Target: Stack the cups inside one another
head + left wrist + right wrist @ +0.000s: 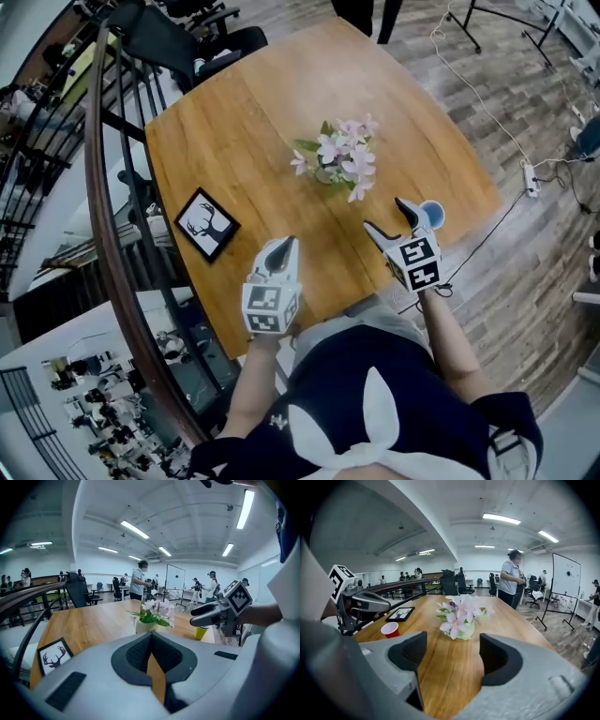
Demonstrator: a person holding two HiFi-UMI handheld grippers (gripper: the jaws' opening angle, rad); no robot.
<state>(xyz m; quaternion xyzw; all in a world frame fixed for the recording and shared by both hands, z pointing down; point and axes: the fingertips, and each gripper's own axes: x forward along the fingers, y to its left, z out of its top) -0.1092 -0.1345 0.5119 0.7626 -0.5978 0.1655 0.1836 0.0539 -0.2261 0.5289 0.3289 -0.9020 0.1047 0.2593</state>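
Hovering over the near edge of the table (234, 122), both grippers empty. Left gripper (281, 249): fingers drawn together to a thin slit, nothing in them. Right gripper (385, 216): fingers spread wide, only bare wood between. Red cup (390, 629) upright, mouth up, sits low beneath the left gripper in the right gripper view. The head view does not show it, presumably hidden under that gripper's body. Second cup (432, 215) upright near the table's right edge, just beside the outer right finger, not between the fingers. It reads blue from above, yellow-green from the left gripper view. It lies to the right of the open fingers and outside the right gripper view, so the right gripper is much the nearer. It likely has to swing right to bracket the cup. The two cups are well apart, nothing nested yet. Farther on, flowers (337, 161) mid-table. Framed deer picture (206, 224) off to the left.
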